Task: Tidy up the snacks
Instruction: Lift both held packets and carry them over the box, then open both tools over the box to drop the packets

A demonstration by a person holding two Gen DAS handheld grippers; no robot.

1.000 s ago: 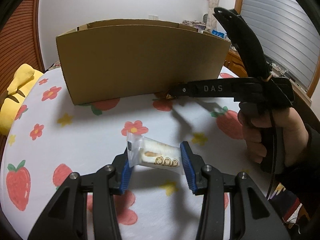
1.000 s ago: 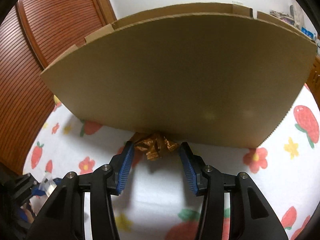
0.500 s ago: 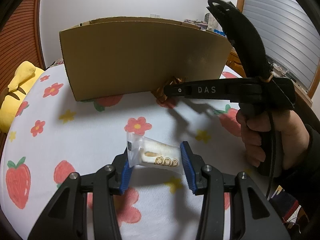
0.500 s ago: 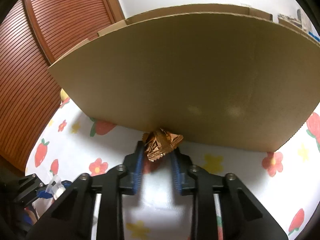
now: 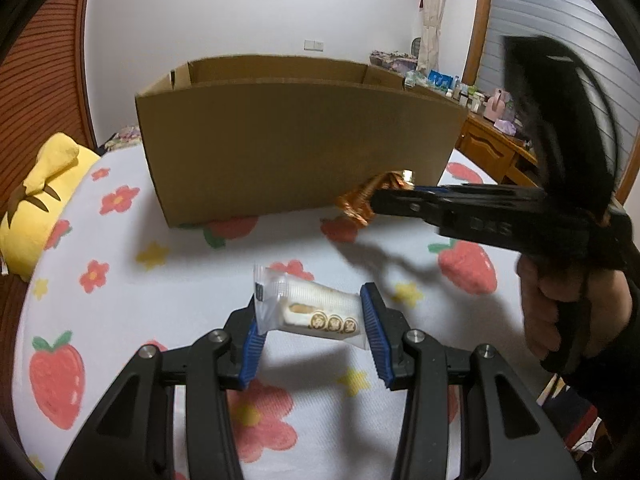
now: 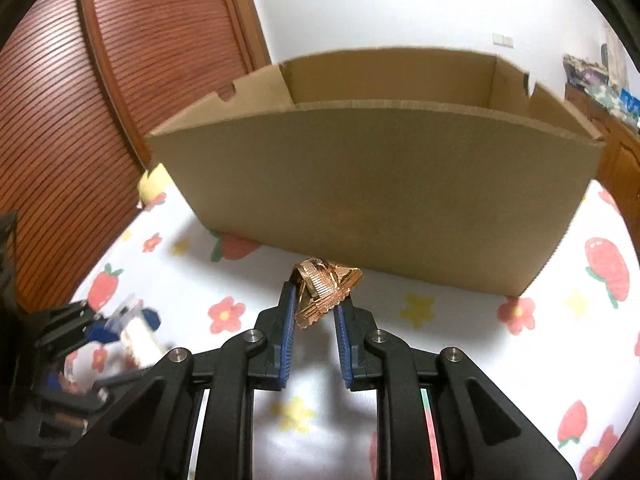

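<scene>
My left gripper (image 5: pixel 310 320) is shut on a white snack packet (image 5: pixel 308 312) with a clear end, held above the strawberry-print cloth. My right gripper (image 6: pixel 316 300) is shut on a crinkled copper-foil snack (image 6: pixel 324 290) and holds it lifted in front of the open cardboard box (image 6: pixel 380 184). In the left wrist view the right gripper (image 5: pixel 374 200) and its foil snack (image 5: pixel 360 200) hang before the box's (image 5: pixel 296 148) lower right corner. The left gripper with its packet shows blurred at the lower left of the right wrist view (image 6: pixel 120 326).
A yellow plush toy (image 5: pixel 36 200) lies at the cloth's left edge. A brown slatted door (image 6: pixel 80 100) stands at the left. A wooden dresser (image 5: pixel 492 148) with small items stands to the right behind the box.
My right gripper closed on the foil snack at the box's base and lifted it up and back from the box. My left gripper rose a little with its packet.
</scene>
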